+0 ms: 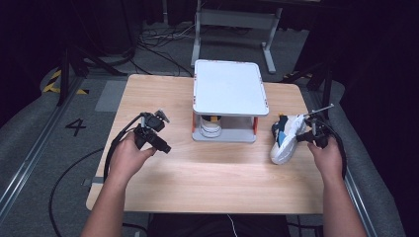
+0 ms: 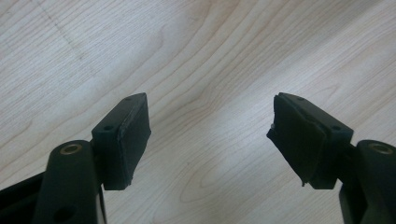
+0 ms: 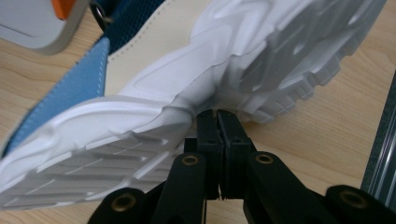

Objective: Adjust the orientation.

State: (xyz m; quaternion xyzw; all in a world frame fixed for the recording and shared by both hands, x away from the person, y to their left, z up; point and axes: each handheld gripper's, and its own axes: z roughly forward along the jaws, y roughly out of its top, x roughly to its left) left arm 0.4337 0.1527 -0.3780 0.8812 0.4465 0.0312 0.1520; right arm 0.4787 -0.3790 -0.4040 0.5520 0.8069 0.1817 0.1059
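From the high view, a white and blue shoe (image 1: 285, 139) lies on its side on the table (image 1: 207, 173), right beside the right claw (image 1: 302, 138) and touching its tip. Well away from that claw, in the middle of the table, stands a small white shelf (image 1: 230, 89) with another shoe (image 1: 211, 127) tucked under its top. The left claw (image 1: 165, 147) hangs over bare wood, far from the shoe on its side.

In the left gripper view, the left claw (image 2: 210, 140) stands wide and holds nothing. There is just table (image 2: 201, 56) under it.

In the right gripper view, the right claw (image 3: 217, 121) is pressed shut, its two pads (image 3: 208, 133) flat together with nothing between them. The tip pokes against the bumpy white sole (image 3: 140, 135) of the shoe, which lies just in front of it. A corner of the shelf (image 3: 42, 28) sits farther off.

The shoe looks light. Its sole seems thick and firm, while the blue cloth top is likely soft and will bend. I think the claw must open first. A good spot to grab is the edge by the heel or the collar, where the pads can pinch a thin wall. The smooth sole could slip.
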